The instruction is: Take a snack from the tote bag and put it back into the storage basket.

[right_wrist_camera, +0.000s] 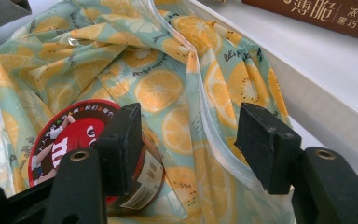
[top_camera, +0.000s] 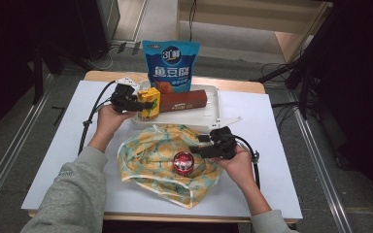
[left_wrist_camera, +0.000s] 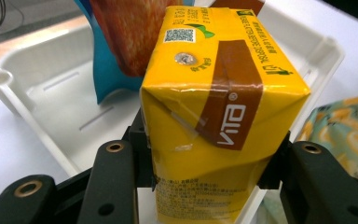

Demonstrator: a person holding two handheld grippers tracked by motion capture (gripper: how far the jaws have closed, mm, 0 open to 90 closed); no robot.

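My left gripper is shut on a yellow Vita drink carton at the left end of the white tray. In the left gripper view the carton stands upright between the jaws of the left gripper, both pads pressing its sides, above the tray's floor. My right gripper is open over a cloth bag with an orange-slice print. A round red M&M's tin lies on that bag. In the right gripper view the tin sits just outside the right gripper's left jaw, with bag fabric between the jaws.
A blue snack pouch stands at the tray's back, and a long brown box lies inside the tray. The white table top reaches to both sides. Cables trail from both grippers.
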